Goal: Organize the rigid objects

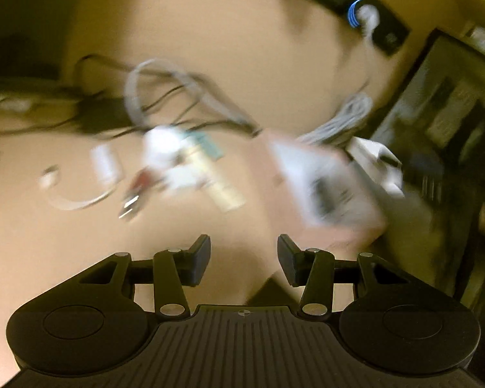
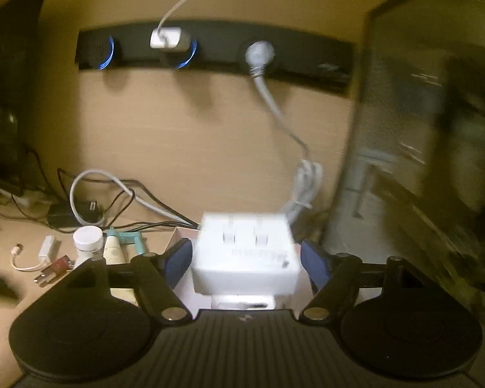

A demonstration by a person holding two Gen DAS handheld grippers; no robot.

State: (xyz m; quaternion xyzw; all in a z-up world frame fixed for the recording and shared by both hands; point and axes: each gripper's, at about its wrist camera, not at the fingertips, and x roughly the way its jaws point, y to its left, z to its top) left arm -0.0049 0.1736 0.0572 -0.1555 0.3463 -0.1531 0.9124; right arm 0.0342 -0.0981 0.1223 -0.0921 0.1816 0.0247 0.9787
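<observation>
In the right wrist view, a white power cube [image 2: 245, 252] with a grey cord sits between my right gripper's [image 2: 245, 262] blue pads [image 2: 177, 258]. The pads stand a little apart from its sides, so the gripper is open around it. Below it lies a pink open box [image 2: 186, 294]. In the blurred left wrist view, my left gripper [image 1: 244, 258] is open and empty above the tan desk [image 1: 80, 258], with the pink box [image 1: 320, 181] just ahead to the right. A white jar [image 2: 88, 241], a cream tube [image 2: 113, 252], a teal item [image 2: 134, 237] and a red-tipped item [image 2: 53, 271] lie to the left.
A black wall power strip [image 2: 216, 48] carries a white charger [image 2: 169, 37] and a grey plug [image 2: 258, 55]. Tangled black and grey cables [image 2: 106, 194] lie at the desk's back. A small white adapter with a cord [image 2: 45, 249] lies far left. A dark framed panel [image 2: 420, 129] stands on the right.
</observation>
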